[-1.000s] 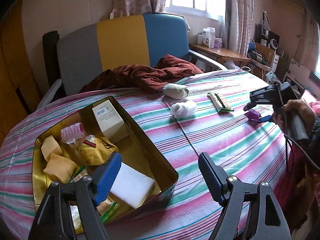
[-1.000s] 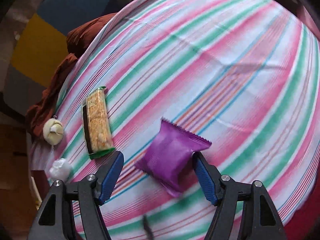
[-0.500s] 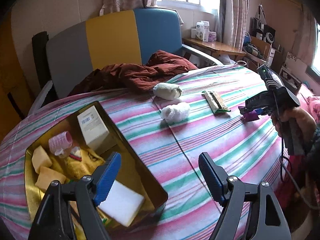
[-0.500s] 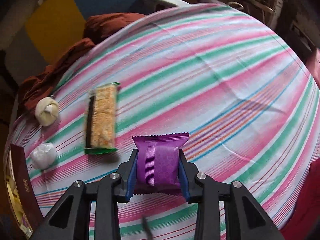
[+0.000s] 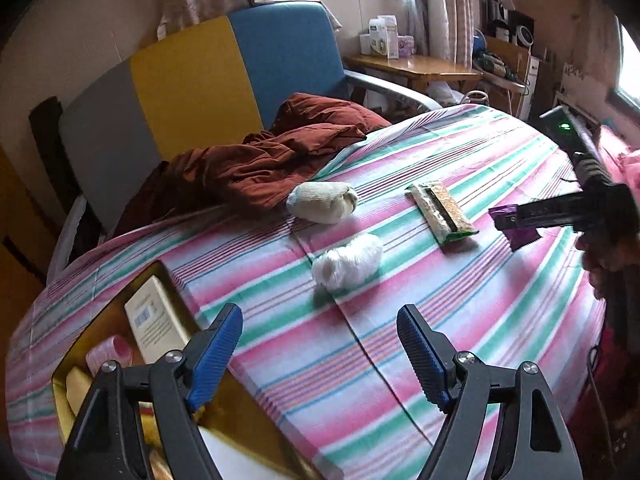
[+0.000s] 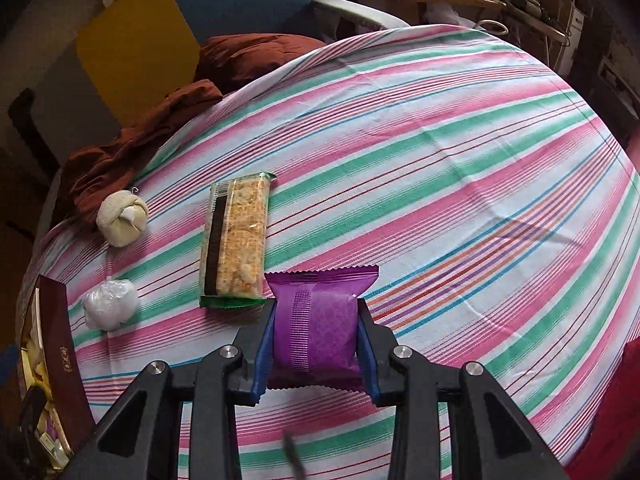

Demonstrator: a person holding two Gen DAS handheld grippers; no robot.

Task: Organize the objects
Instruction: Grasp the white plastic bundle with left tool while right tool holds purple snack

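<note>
My right gripper (image 6: 316, 340) is shut on a purple snack packet (image 6: 316, 320) and holds it just above the striped tablecloth; it also shows in the left wrist view (image 5: 520, 216) with the packet (image 5: 518, 236). My left gripper (image 5: 320, 356) is open and empty, over the near edge of a gold tin box (image 5: 168, 280) that holds a white carton (image 5: 154, 320) and a pink roller (image 5: 110, 356). A green-wrapped cereal bar (image 6: 236, 240), a cream sock roll (image 6: 122, 220) and a white plastic ball (image 6: 110, 308) lie on the cloth.
A rust-brown blanket (image 5: 260, 160) lies at the table's far edge against a grey, yellow and blue chair (image 5: 192, 80). The tin's dark red side (image 6: 60, 352) shows at the right wrist view's left. A wooden shelf with boxes (image 5: 404, 60) stands behind.
My right gripper closed on the purple packet and lifted it off the cloth. My left gripper moved right and forward, away from over the tin, staying open.
</note>
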